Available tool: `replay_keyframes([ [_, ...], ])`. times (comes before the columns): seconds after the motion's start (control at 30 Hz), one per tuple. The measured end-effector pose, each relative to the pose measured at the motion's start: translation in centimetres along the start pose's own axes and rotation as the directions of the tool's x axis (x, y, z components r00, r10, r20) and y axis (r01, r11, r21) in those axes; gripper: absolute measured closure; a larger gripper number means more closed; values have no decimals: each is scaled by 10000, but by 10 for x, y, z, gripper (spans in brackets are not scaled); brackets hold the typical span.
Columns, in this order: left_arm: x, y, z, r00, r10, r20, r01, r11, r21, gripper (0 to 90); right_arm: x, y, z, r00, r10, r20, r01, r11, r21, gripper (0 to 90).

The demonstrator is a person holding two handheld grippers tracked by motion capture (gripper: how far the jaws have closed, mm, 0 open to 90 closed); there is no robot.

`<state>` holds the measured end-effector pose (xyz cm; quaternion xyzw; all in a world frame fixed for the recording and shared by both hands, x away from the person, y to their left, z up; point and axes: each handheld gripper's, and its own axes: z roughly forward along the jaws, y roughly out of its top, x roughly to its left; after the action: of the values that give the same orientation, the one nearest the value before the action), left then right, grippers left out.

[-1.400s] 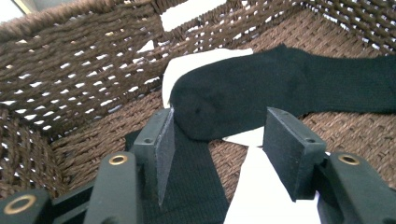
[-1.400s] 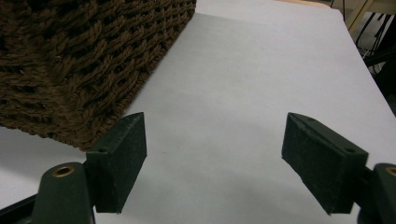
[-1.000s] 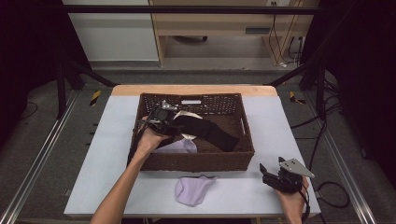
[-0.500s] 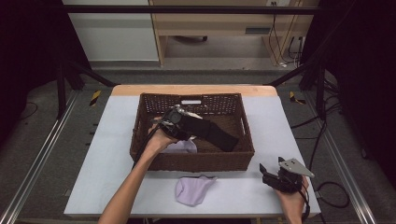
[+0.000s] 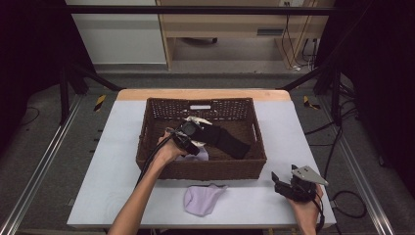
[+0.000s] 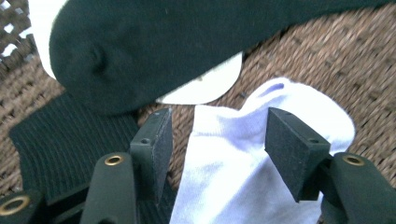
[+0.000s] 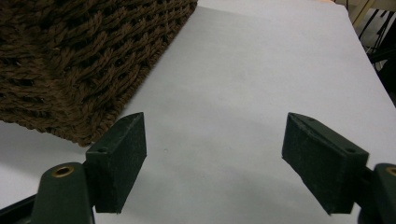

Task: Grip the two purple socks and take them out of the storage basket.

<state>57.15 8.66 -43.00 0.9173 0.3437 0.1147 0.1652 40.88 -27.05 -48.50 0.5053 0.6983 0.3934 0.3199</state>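
A brown wicker basket (image 5: 149,147) stands mid-table and holds a black sock (image 5: 226,140), a white sock (image 6: 205,86) and a lavender sock (image 6: 243,163). My left gripper (image 5: 188,136) is inside the basket. It is open, and its jaws straddle the lavender sock's upper edge (image 6: 217,135) without pinching it. The black sock (image 6: 154,42) lies just beyond, over the white one. A second lavender sock (image 5: 201,199) lies on the table in front of the basket. My right gripper (image 5: 289,187) rests open at the table's front right, nothing between its jaws (image 7: 215,163).
The basket's corner (image 7: 70,70) is close to the left of the right gripper. The white tabletop (image 5: 288,127) runs to the right of the basket. A wooden shelf unit (image 5: 235,29) stands beyond the table's far edge. Cables (image 5: 342,205) hang off the right side.
My left gripper has moved rightward and down inside the basket, toward the lavender sock. The right gripper has stayed in place.
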Motion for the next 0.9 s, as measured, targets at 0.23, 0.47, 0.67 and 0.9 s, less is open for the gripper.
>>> replay_keyframes([
  [0.23,0,0,7,9992,-99,377,67,9965,831,575,0,0,0,10000,-35,4,35,10000,17,220],
  [0.47,1,0,7,9976,-226,650,154,9939,1088,797,0,0,0,10000,-36,7,36,10000,22,222],
  [0.67,6,-3,-6,9961,-528,709,548,9981,-268,819,0,0,0,10000,-29,22,29,10000,19,227],
  [0.9,17,-10,-25,9836,-1472,1038,1669,9616,-2179,819,0,0,1,10000,7,12,-7,9999,111,227],
])
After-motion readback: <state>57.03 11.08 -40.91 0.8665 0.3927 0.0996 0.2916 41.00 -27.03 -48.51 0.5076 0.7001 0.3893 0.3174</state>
